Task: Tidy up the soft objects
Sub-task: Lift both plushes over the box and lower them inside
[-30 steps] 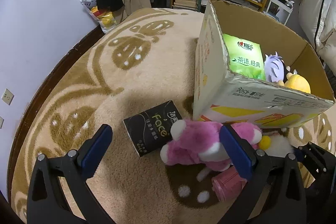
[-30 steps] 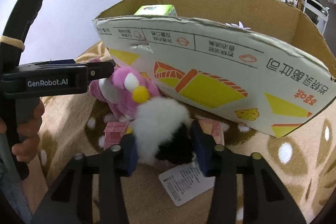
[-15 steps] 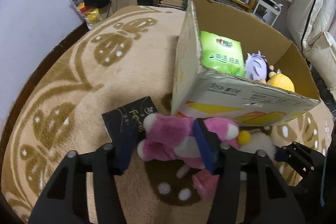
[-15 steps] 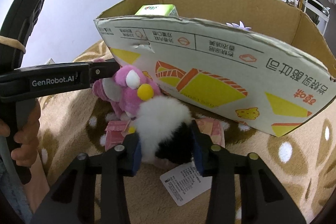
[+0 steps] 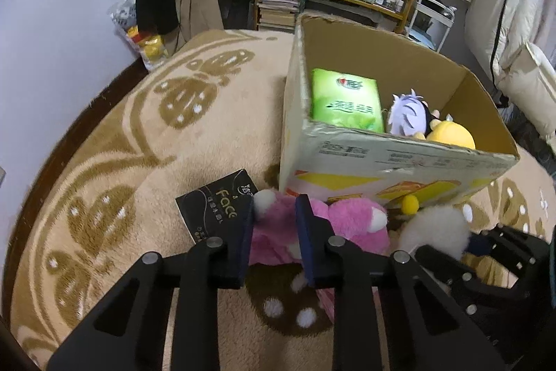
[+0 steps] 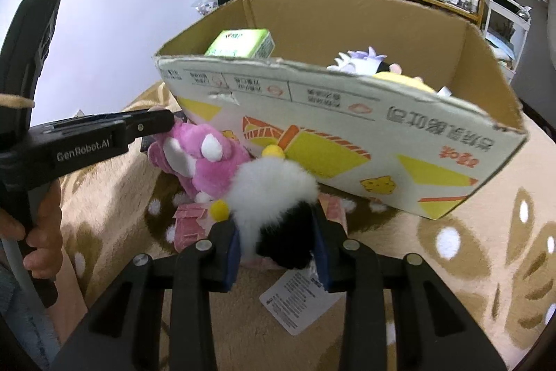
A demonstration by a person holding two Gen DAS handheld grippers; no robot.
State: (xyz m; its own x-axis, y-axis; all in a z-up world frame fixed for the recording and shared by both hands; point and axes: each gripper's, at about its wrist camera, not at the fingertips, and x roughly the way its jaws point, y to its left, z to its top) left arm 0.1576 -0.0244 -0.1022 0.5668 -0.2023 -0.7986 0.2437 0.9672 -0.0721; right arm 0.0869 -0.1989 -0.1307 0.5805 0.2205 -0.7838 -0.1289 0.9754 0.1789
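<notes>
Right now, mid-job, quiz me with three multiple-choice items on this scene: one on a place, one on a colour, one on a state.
1. Where is the green tissue pack?
A. on the rug
B. inside the cardboard box
C. on the shelf

2. What colour is the plush in the left hand-held gripper?
A. pink
B. blue
C. grey

3. What is the right hand-held gripper doing?
A. open above the box
B. shut on nothing
C. shut on the white and black plush

Answers:
1 B: the pack stands against the box's inner wall.
2 A: pink fur shows between the pads.
3 C: both pads press its fur.
</notes>
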